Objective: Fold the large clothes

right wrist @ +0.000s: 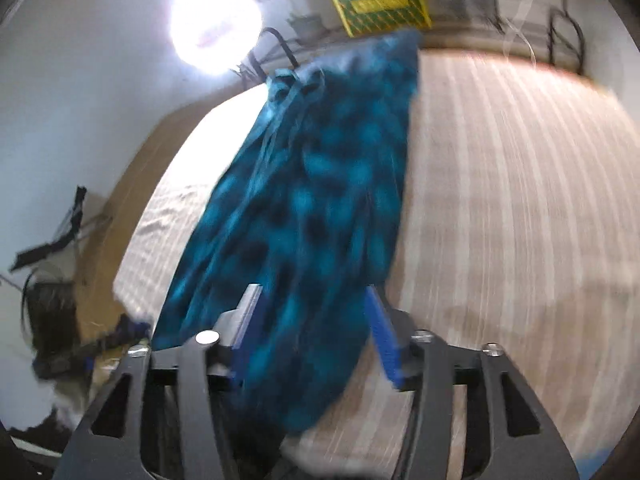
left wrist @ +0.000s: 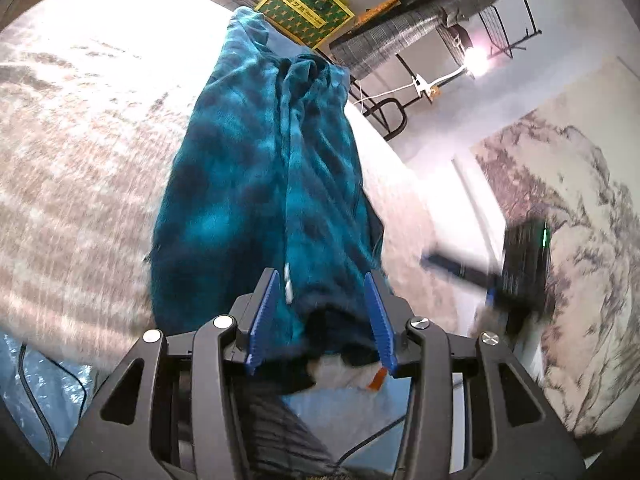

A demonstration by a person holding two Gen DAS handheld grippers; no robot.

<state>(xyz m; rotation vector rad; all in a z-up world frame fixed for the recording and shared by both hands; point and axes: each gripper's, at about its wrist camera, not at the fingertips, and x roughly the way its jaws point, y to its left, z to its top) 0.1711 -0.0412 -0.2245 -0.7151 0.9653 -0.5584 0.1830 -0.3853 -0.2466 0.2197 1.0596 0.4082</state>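
Two views, left wrist first. Your left gripper (left wrist: 324,312) has its blue fingers fairly wide, with a bunched end of the teal tie-dye garment (left wrist: 260,168) between them; whether they pinch it you cannot tell. From the gripper the garment's long axis runs straight ahead over the striped bed (left wrist: 80,160), toward the yellow-green box (left wrist: 306,8), whose lettering is too blurred to read.

From the right wrist, your right gripper (right wrist: 316,328) stands similarly wide around the garment's (right wrist: 320,200) other near corner. Both hands look equally near, so the coming fold likely carries this end forward.
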